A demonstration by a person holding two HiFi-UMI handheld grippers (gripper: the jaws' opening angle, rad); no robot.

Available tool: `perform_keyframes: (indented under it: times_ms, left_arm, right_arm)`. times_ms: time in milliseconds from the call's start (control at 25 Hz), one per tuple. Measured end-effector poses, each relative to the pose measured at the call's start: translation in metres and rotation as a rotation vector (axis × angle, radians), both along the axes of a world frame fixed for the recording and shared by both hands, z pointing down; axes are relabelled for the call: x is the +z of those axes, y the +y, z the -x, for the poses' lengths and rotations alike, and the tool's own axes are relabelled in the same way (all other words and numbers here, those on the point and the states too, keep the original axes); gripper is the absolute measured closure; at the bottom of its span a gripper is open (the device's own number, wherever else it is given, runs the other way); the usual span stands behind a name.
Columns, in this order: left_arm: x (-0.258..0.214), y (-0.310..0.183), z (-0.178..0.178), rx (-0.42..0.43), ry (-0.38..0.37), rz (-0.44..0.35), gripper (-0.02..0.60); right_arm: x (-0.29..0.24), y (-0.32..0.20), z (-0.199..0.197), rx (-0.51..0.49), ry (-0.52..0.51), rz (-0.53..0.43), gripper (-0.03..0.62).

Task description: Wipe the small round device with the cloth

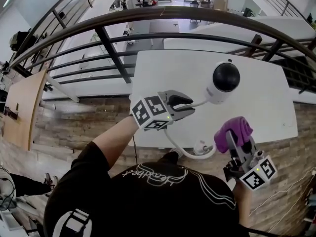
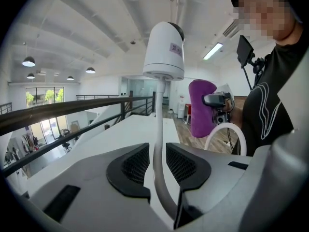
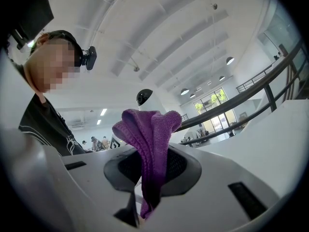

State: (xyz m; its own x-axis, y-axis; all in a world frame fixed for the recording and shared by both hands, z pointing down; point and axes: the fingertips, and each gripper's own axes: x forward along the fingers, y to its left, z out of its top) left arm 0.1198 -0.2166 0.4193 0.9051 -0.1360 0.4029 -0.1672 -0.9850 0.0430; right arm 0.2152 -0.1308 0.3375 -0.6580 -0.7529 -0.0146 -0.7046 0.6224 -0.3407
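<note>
My left gripper [image 1: 185, 105] has its jaws pinched on the thin white stem [image 2: 158, 115] that comes out of the device's [image 1: 225, 78] base. The right pad lies against the stem. I cannot make out any gap at the left pad, but the device sits clear above the bench [image 1: 173, 73], so I judge the hold to be firm. The stem and device form one line running away from these jaws, up and to my right. The flat base faces the jaws and the dark dome is at the far end, turned up toward my head.

My right gripper [image 1: 239, 142] has its jaws pressed shut on the cloth [image 1: 236, 128], which bunches up over the tips in a purple wad.

What matters for the next move is where the cloth sits: on the near side of the device and slightly to its right, apart from it. In the right gripper view the dome shows just above the cloth's top fold, so the jaws already point nearly straight at the device. I judge the wipe to be the right hand's job: push forward and a little left onto the dome while the left hand steadies the stem.

My left forearm reaches in from the left of the device with the marker cube turned upward. My right hand is low and close to my body, with its jaws tilted up and away from me.
</note>
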Motion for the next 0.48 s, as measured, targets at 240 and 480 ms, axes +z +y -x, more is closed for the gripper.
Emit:
perform_keyframes:
  times_ms: [240, 480]
  left_arm:
    - [-0.0019, 0.0002, -0.0045, 0.010, -0.021, -0.027, 0.506]
    - [-0.0016, -0.0015, -0.0047, 0.008, -0.016, -0.033, 0.520]
  right_arm:
    - [0.0019, 0.0006, -0.0030, 0.004, 0.002, 0.012, 0.536]
    - [0.0076, -0.0030, -0.0039, 0.003, -0.002, 0.026, 0.536]
